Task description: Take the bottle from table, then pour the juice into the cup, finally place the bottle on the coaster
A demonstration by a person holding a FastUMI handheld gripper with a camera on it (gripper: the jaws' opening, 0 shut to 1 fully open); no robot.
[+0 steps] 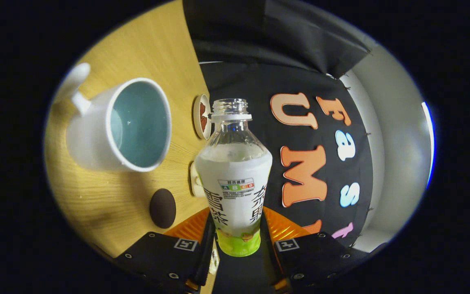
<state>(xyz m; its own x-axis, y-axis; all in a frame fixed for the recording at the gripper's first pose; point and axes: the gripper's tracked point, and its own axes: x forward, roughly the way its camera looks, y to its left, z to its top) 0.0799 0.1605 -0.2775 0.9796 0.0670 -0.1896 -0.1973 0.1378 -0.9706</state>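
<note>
Gripper view shows the gripper (pixel 238 241) clamped on a capless juice bottle (pixel 235 183), one finger pressing each side of its lower body, so the bottle stands out straight ahead between the fingers. Its neck is clear and open at the top. Left of the bottle, a white mug (pixel 120 126) with a pale blue inside sits on the wooden table (pixel 145 53), its mouth facing the camera. A round coaster (pixel 202 116) lies just beyond, beside the bottle's neck. A dark oval pad (pixel 162 208) rests near the left finger.
</note>
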